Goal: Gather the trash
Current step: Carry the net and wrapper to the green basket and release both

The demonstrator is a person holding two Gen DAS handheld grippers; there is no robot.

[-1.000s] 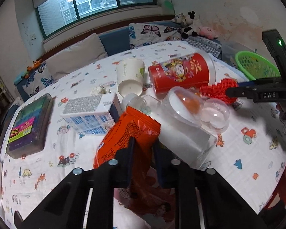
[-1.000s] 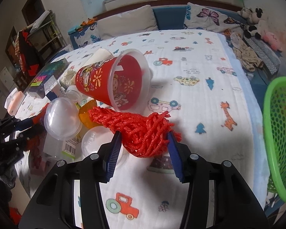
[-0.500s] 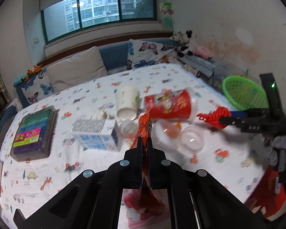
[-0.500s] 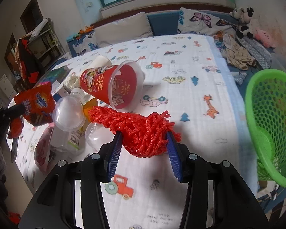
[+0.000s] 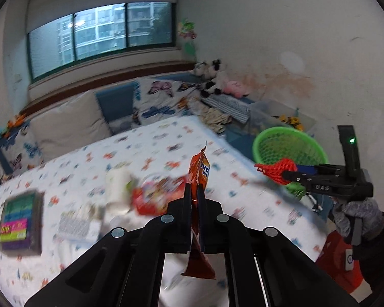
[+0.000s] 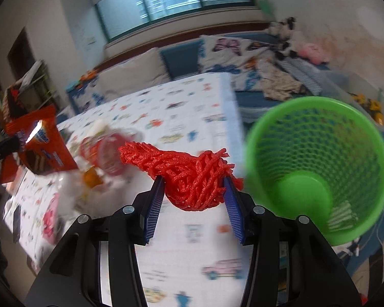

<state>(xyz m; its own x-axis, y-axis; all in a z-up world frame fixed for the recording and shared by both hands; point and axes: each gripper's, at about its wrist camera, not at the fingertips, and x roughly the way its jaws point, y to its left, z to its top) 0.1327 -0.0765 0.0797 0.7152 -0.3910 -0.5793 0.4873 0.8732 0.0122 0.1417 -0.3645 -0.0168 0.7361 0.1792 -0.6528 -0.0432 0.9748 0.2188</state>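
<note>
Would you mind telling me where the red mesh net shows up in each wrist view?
Left wrist: red mesh net at right, in the right gripper, before the green basket.
Right wrist: centre, between the fingers.
Shared landmark: the green basket.

Both grippers are black plastic with round silver screws. The right gripper has blue ribbed pads, white "DAS" lettering and a green light. The hand wears a grey glove.
</note>
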